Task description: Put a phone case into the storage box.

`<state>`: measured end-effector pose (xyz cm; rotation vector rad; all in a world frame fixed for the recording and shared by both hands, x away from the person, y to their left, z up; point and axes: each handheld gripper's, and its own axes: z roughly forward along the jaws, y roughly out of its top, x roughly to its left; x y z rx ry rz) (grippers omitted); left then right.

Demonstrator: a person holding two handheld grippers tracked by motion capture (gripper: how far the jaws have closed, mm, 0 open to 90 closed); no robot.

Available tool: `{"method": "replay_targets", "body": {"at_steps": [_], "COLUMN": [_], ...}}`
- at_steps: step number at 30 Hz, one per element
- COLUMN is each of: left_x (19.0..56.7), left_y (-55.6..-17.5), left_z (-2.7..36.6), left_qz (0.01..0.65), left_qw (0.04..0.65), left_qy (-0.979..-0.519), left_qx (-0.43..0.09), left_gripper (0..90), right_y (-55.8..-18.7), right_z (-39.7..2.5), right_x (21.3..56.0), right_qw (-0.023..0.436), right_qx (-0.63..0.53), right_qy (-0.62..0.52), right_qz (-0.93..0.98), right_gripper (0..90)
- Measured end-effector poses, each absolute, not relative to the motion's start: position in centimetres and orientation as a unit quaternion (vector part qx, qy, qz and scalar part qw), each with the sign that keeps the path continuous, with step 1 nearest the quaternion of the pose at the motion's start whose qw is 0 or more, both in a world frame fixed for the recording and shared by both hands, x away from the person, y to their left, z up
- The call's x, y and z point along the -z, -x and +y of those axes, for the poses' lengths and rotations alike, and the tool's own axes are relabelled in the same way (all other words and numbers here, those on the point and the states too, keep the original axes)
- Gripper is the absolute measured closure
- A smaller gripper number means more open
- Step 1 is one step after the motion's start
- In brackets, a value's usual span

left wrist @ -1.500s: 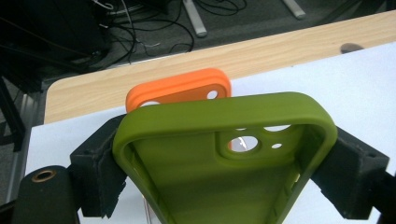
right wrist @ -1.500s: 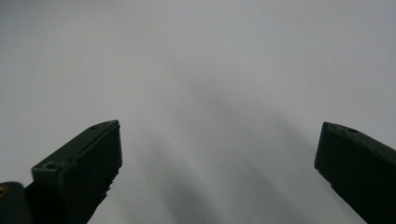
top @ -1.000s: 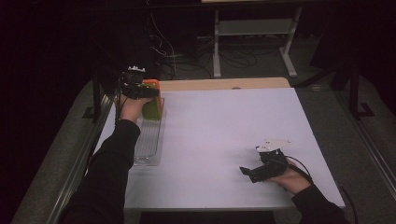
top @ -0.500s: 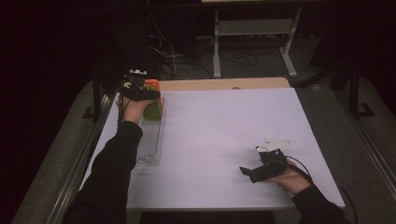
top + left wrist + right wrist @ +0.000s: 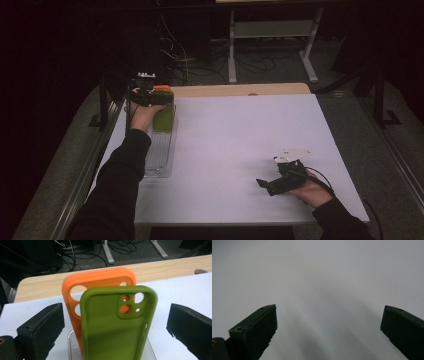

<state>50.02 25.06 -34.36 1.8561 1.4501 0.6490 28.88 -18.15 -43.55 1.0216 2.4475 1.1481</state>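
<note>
Green phone case (image 5: 117, 325) is standing upright in a clear rack (image 5: 159, 150) at the counter's (image 5: 240, 140) far left, orange phone case (image 5: 100, 280) just behind. Left gripper (image 5: 115, 322) is straddling it, jaws wide: approach step. Next: closing squarely. Right gripper (image 5: 277, 184) is idling, jaws wide.

The orange case (image 5: 100, 282) stands close behind the green case (image 5: 112, 325); both flanks lie free.

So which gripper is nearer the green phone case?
Left. The left gripper has its open jaws either side of the green phone case; the right gripper is far across the table.
</note>
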Motion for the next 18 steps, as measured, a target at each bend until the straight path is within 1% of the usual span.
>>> {"method": "replay_targets", "body": {"at_steps": [7,18], "left_x": [33.7,32.0], "left_y": [-49.1,-45.6], "left_z": [25.4,25.1], "left_qz": [0.538,0.473], "left_qw": [0.343,0.386], "left_qy": [-0.737,-0.773], "left_qx": [-0.223,-0.173], "left_gripper": [0.7,0.8], "right_y": [-28.8,-28.8], "right_z": [-18.1,-18.0], "right_x": [43.5,43.5], "right_qw": [0.124,0.126], "right_qx": [-0.394,-0.394], "right_qy": [-0.353,-0.349], "right_qz": [0.839,0.841], "right_gripper": [0.0,0.0]}}
